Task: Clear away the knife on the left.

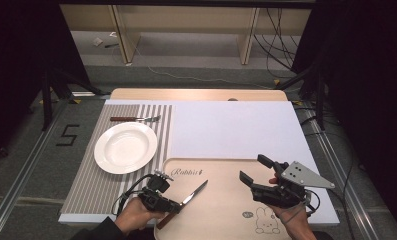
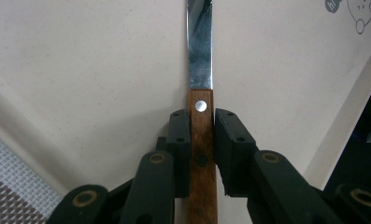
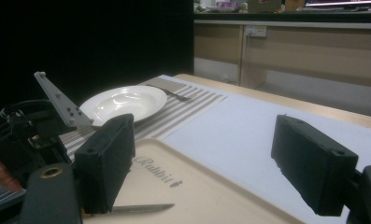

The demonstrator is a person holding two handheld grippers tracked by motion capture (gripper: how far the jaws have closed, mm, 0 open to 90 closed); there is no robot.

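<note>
The left gripper [image 2: 202, 135] pinches the wooden-handled steel knife [image 2: 200, 70] by its handle, blade apparently just above the beige rabbit-print tray [image 1: 226, 172]. The right gripper [image 1: 255, 172] hovers over the tray, jaws spread wide.

Black grippers, brass-ringed fingers [image 2: 178, 140], grey screw-dotted triangular plate [image 1: 302, 175], dark sleeve [image 1: 100, 231].

Left tongs [image 1: 178, 204] clamping a knife [image 1: 185, 200] over the tray [image 1: 226, 212]; right tongs [image 1: 253, 170] agape.
</note>
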